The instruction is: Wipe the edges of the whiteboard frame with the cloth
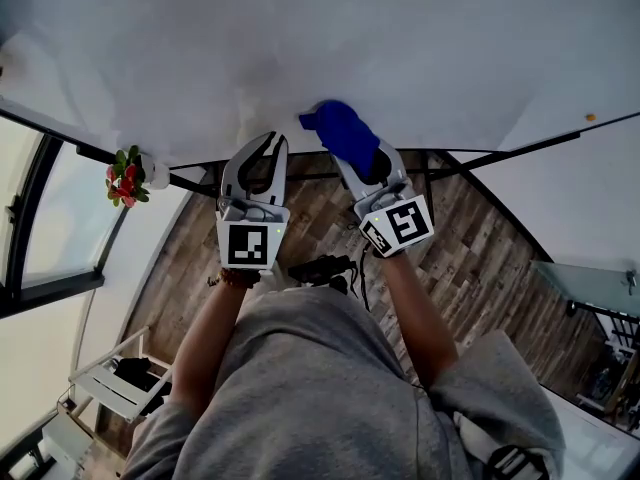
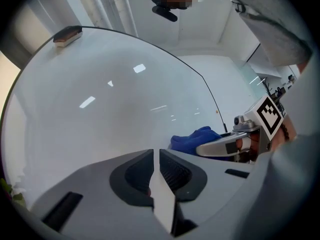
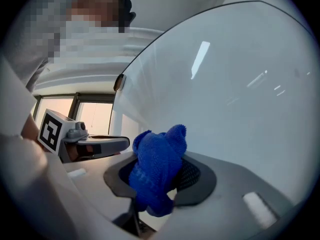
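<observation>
Head cam looks steeply down on left gripper (image 1: pixel 272 144) and right gripper (image 1: pixel 350 150), with the whiteboard (image 1: pixel 420 48) just ahead of them. Each gripper cam sits close to the whiteboard, looking along its own jaws. All three views share the whiteboard.

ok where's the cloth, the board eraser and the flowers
cloth (image 3: pixel 157 166), right gripper view, middle of the blue bunch
eraser (image 2: pixel 67 34), left gripper view, its dark top side
flowers (image 1: pixel 127 176), head view, the red blooms

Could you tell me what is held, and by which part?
The right gripper pinches the blue cloth at its bunched middle; the left gripper is empty.
</observation>
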Demonstrator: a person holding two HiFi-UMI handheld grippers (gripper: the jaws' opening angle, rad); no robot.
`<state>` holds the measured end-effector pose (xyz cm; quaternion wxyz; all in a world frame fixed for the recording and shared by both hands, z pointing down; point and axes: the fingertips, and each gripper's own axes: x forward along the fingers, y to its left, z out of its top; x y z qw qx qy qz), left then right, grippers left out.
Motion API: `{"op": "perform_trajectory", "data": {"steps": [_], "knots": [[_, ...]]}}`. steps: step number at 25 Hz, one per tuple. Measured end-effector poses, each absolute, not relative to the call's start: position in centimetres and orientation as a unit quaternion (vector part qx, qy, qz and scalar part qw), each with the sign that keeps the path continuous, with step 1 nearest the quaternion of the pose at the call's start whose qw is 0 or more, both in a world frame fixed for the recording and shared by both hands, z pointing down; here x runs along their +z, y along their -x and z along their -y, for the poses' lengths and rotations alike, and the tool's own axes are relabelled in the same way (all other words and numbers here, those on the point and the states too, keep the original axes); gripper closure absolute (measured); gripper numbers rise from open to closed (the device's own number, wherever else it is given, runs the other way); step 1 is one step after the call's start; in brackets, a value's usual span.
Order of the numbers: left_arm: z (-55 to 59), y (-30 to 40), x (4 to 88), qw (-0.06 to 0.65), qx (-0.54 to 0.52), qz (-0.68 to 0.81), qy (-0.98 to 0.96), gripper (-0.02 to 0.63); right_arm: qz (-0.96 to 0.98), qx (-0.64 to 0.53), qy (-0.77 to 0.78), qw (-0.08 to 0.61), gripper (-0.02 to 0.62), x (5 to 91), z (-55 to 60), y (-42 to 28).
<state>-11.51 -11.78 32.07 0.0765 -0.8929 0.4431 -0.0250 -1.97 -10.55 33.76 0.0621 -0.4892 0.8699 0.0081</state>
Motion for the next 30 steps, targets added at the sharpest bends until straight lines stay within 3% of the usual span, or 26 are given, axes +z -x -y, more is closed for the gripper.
{"op": "perform_trajectory", "data": {"steps": [17, 30], "knots": [[10.4, 12.0, 25.0, 0.143, 0.041, -0.475, 0.867, 0.572, -0.812, 0.142, 0.565, 0.049, 0.448, 23.8, 7.9, 2.1], [9.2, 10.5, 28.5, 0.114, 0.010, -0.483, 0.868, 0.573, -0.767, 0.106, 0.633, 0.015, 0.446, 27.2, 6.6, -0.1]]}}
